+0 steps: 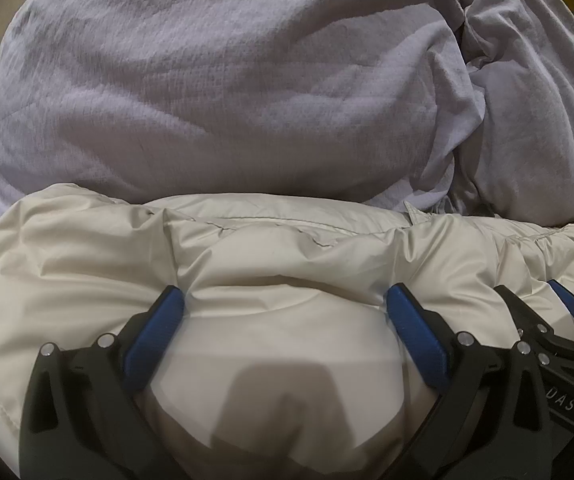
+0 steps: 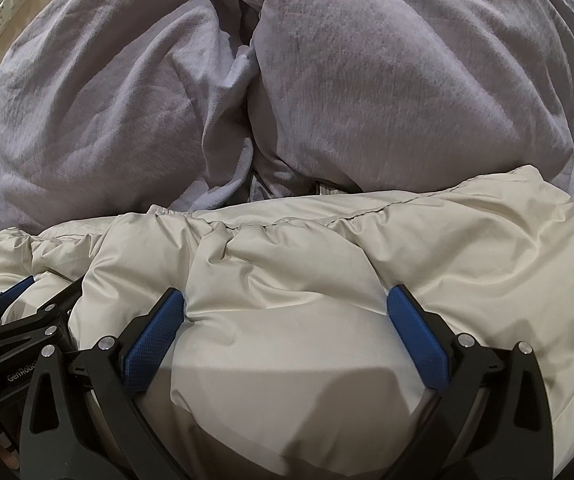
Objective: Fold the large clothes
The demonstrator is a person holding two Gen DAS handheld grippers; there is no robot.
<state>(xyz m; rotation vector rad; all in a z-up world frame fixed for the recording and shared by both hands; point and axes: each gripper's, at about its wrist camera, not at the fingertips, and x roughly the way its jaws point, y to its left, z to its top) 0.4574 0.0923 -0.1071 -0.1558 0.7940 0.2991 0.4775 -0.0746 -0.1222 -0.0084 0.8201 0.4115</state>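
A cream puffy jacket lies bunched across the near part of both views, with a stitched seam along its far edge. My left gripper is open, its blue pads spread wide and pressing into the jacket, padding bulging between them. My right gripper stands the same way, open over the jacket, blue pads wide apart. The two grippers sit close side by side: the right gripper shows at the left wrist view's right edge, and the left gripper at the right wrist view's left edge.
Beyond the jacket lies a rumpled pale lilac duvet, heaped into two mounds with a deep crease between them. A wall with a switch plate shows at the far left of the right wrist view.
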